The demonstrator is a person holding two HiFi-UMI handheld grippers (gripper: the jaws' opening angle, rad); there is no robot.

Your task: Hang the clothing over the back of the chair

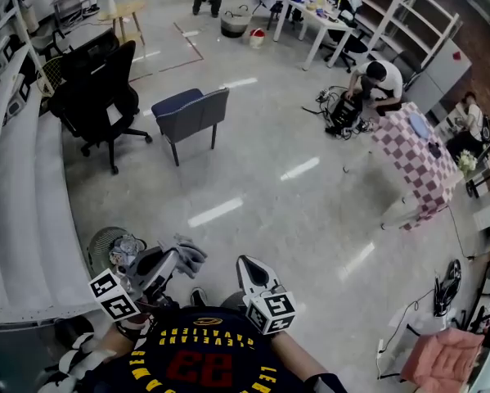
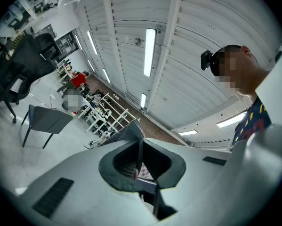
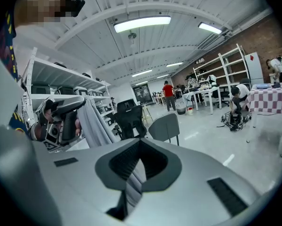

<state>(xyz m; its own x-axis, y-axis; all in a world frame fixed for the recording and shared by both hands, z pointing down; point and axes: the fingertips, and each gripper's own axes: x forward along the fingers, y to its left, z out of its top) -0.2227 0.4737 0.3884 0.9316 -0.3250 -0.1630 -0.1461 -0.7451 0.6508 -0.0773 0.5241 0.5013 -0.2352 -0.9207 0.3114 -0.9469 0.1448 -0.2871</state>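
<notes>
Low in the frame, the left gripper is clamped on the bunched grey clothing. The right gripper beside it pinches a fold too. The chair stands upper left, well apart.

Looking down, I caught my dark shirt: a big red number, upside down from up here, looked like 23. Arched yellow lettering sat over it, too small to read for sure.
</notes>
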